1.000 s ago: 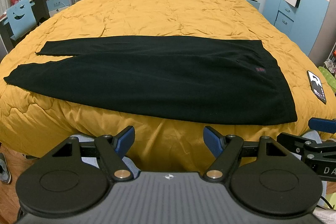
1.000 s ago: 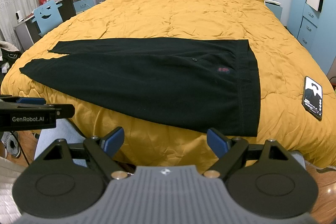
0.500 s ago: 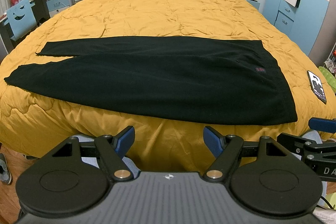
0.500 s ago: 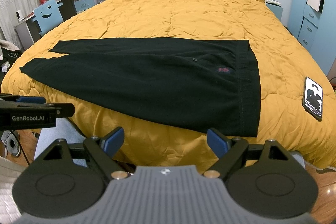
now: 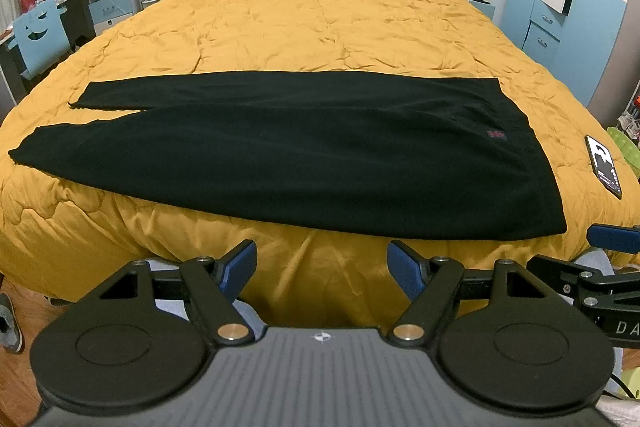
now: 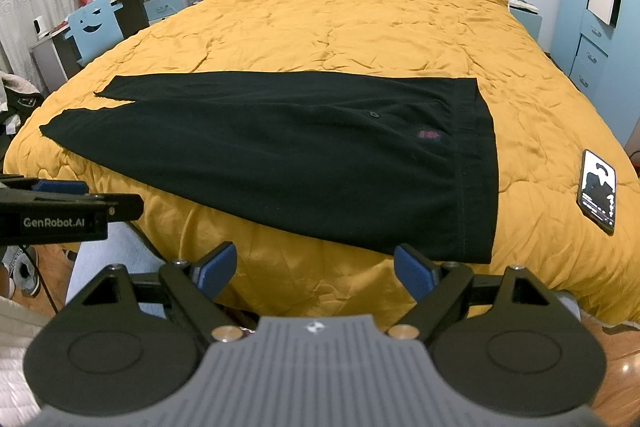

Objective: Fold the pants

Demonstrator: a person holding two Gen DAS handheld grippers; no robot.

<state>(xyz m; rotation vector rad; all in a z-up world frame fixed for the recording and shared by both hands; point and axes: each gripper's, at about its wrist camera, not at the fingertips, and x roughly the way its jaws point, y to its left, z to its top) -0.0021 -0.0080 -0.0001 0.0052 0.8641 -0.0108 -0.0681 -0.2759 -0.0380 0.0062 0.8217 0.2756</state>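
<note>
Both fingers [image 5: 322, 264] [image 6: 315, 265] wide (empty), short of pants' [image 5: 280, 155] near edge; quilt [image 5: 320, 7] beyond bare.

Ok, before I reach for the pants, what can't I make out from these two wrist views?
- Phone screen: too small to read, either view.
- Red mark on the pants: too small and blurred to read.
- Underside of the pants: hidden against the yellow quilt.
- Right gripper in the left wrist view: cut off by the right edge.
- Left gripper in the right wrist view: cut off by the left edge.
</note>
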